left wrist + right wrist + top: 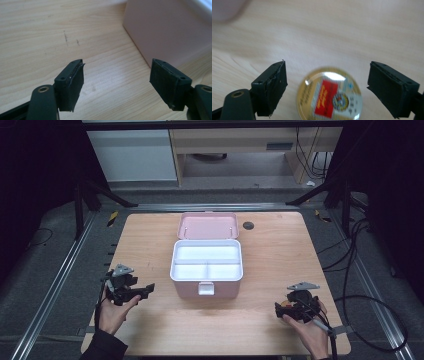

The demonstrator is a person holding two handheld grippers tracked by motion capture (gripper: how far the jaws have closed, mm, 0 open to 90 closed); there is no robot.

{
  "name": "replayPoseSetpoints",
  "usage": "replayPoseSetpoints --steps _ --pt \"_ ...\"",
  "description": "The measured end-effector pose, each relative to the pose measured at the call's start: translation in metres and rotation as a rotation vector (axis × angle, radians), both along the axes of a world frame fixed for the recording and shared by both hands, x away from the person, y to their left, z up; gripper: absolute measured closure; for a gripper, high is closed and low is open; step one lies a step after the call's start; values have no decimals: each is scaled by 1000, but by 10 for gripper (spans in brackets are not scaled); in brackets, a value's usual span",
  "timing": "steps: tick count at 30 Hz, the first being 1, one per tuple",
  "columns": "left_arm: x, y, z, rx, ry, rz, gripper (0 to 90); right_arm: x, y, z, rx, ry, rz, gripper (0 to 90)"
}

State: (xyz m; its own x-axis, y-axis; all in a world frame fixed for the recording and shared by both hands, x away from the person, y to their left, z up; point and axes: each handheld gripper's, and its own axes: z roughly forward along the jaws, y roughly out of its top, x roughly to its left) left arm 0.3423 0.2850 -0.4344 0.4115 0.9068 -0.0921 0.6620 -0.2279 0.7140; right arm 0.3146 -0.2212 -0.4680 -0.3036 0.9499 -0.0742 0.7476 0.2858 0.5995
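A pink box (206, 270) with a white divided inner tray stands open mid-table, its pink lid (208, 225) tilted back behind it. My left gripper (146, 290) is open on the table left of the box, jaws pointing at its side; the left gripper view shows that pink wall (170, 32) just beyond the spread fingertips (72, 82). My right gripper (278, 309) hovers open at the front right. In the right gripper view a round gold tin (329, 96) with a red-and-white label lies on the wood between the open jaws, untouched. From the high view the tin (294, 297) is mostly hidden under the gripper.
The wooden table (270, 250) has bare room on both sides of the box and in front of it. A dark round grommet (248, 225) sits near the far edge. Cables (360, 270) trail over the floor to the right.
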Motion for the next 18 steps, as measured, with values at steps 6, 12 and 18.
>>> replayPoseSetpoints --steps 6,12,18 --pt "6 -11 14 -35 -42 -32 268 6 13 30 80 -165 57 217" --pt "16 -22 27 -52 -76 -63 269 18 31 54 120 -249 134 278" --pt "24 -42 37 -37 -86 -110 279 44 66 66 242 -270 232 328"
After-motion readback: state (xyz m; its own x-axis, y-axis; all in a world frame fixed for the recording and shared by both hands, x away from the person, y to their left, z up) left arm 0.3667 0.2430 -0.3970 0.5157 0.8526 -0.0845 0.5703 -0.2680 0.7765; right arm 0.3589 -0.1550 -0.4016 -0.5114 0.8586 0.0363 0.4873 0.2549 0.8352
